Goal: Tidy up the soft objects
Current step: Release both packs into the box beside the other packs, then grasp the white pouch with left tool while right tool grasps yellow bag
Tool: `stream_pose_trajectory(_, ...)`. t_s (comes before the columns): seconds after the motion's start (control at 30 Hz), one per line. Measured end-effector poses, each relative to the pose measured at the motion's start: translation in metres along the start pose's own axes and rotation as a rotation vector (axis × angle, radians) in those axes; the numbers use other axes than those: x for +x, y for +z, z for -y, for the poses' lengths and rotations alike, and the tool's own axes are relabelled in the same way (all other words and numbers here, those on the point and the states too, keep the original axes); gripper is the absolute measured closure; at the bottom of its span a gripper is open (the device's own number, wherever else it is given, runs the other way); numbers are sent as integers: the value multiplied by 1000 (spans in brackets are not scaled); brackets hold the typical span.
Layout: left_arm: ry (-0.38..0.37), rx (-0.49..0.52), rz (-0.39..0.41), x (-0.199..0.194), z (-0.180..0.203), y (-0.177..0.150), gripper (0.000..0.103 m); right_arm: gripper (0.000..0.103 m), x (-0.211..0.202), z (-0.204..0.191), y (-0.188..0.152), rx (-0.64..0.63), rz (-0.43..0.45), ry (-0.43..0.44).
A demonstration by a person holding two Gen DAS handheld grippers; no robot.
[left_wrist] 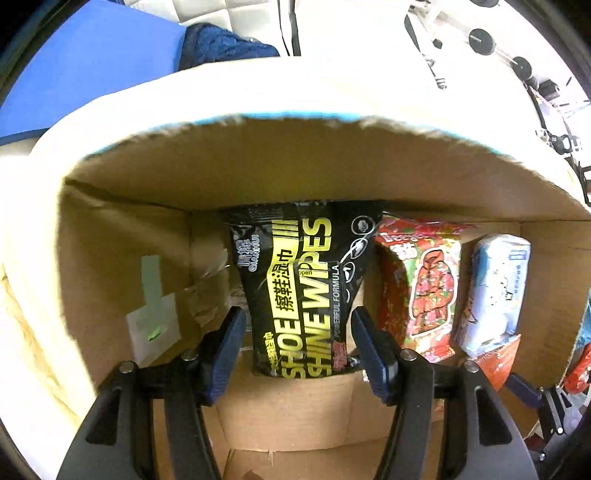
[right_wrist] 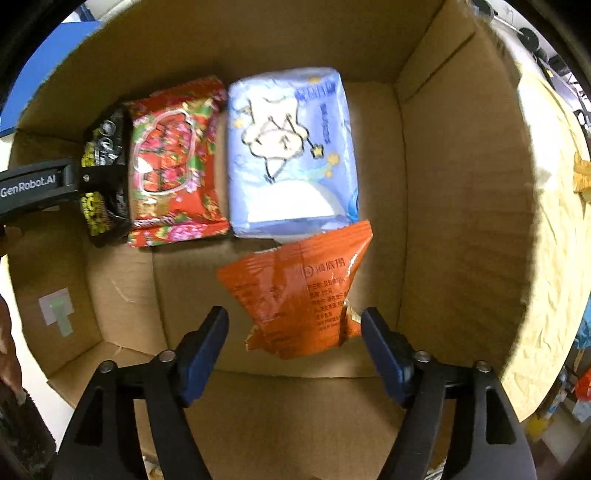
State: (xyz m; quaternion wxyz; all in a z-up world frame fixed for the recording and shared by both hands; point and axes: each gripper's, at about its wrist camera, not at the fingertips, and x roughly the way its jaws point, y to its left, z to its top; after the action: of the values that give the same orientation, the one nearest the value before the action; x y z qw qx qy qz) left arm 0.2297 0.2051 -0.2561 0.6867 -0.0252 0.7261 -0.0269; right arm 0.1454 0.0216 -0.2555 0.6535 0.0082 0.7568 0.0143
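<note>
Cardboard box [right_wrist: 443, 229] holds a row of packs: black shoe shine wipes pack [left_wrist: 301, 291], red floral pack [right_wrist: 173, 166], pale blue tissue pack [right_wrist: 291, 151], with an orange sachet [right_wrist: 303, 291] in front, its top corner overlapping the blue pack. Left gripper [left_wrist: 298, 350] fingers spread, flanking the wipes pack, contact unclear. Right gripper [right_wrist: 295, 343] fingers released either side of the sachet's lower end. Box flap hides the wipes' top. Blue mat [left_wrist: 85, 74] and white quilted fabric [left_wrist: 207, 11] behind, cut off.
</note>
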Motion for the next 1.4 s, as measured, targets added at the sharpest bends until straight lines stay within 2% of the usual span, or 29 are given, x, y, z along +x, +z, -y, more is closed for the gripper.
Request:
stream_pose_trajectory(0.13, -12, 3, 46, -22, 4, -10, 43, 15, -18, -7, -1, -16, 51, -8)
stream_pose_trajectory(0.2, -27, -3, 70, -33, 4, -20, 40, 15, -26, -9, 0, -19, 74, -1)
stream_pose_trajectory(0.23, -35, -8, 85, -41, 3, -23, 26, 15, -29, -10, 0, -20, 82, 0)
stream_pose_trajectory(0.3, -39, -12, 110, -49, 3, -40, 9, 7, -36, -12, 0, -22, 99, 0)
stream_pose_trajectory(0.33, -39, -13, 125, -55, 3, -46, 6, 2, -40, -14, 0, -24, 112, 1)
stream_pose_trajectory(0.67, -67, -56, 216, -89, -1, -88, 5, 0, -68, -5, -15, -39, 175, 12)
stream_pose_trajectory(0.87, -26, -43, 293, -109, 6, -119, 5, 0, -92, 3, -43, -55, 228, 22)
stream_pose_trajectory(1.03, -20, -34, 348, -131, 16, -143, 5, 0, -115, 9, -66, -63, 278, 34)
stream_pose_trajectory(1.4, -4, -19, 408, -179, 35, -180, 5, 0, -170, 29, -121, -95, 374, 73)
